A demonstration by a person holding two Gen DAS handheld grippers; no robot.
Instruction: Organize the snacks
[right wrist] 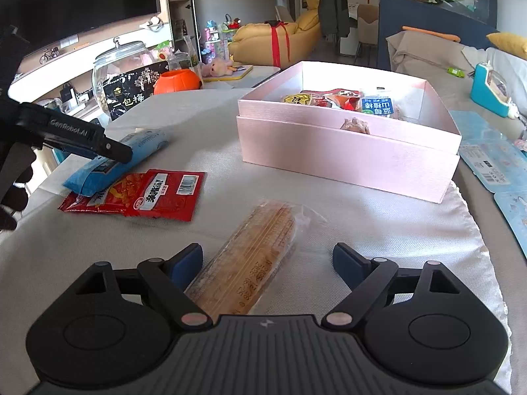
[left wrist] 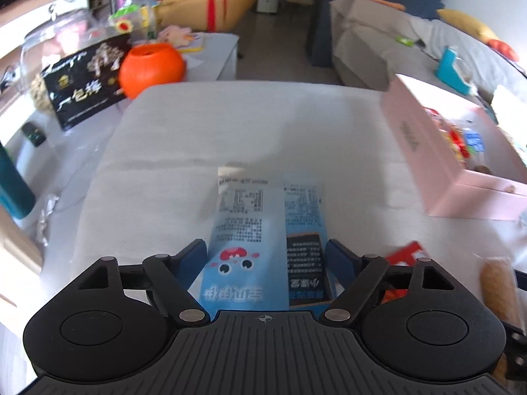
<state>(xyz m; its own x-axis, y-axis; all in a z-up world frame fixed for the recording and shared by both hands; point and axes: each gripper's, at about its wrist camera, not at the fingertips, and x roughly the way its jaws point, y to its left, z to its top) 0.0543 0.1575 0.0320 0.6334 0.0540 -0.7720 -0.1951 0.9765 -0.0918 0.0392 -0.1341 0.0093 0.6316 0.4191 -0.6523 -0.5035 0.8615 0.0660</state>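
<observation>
Now my left tongs (left wrist: 266, 256) straddle the blue packet (left wrist: 263, 230), pads beside it, grip unclear, while my right tongs (right wrist: 267, 260) gape around the wafer (right wrist: 250, 260), box (right wrist: 346, 151) ahead on the worktop (right wrist: 362, 230).

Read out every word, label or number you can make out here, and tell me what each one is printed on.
"GenRobot.AI": side of the left gripper, whose jaws straddle the blue snack packet.
"一包梅": black box beside the glass jar.
"蓝莓山楂棒", read upside down: blue-label packet inside the pink box.
Red packet: large characters and barcode digits too blurred.
Wafer packet: stamped date unreadable.
</observation>
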